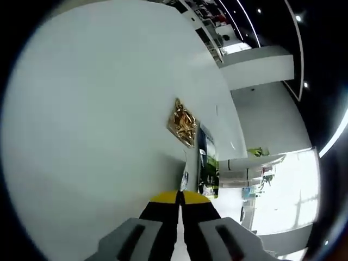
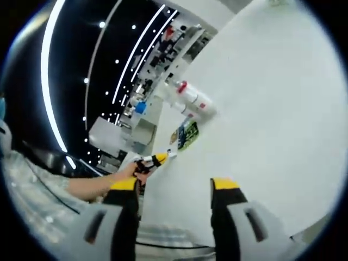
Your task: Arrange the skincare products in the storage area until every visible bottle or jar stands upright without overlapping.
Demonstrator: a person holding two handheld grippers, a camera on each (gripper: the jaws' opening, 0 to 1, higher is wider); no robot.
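The white bottle with a red cap lies tipped on the white worktop, likely light, rigid and slick, best gripped mid-body; the right gripper has fingers wide, the left gripper has fingers closed, empty.

The right gripper rises with jaws spread wide over the white table. A white bottle with a red cap lies beside a dark green packet. A hand holds the other gripper at the table's edge.
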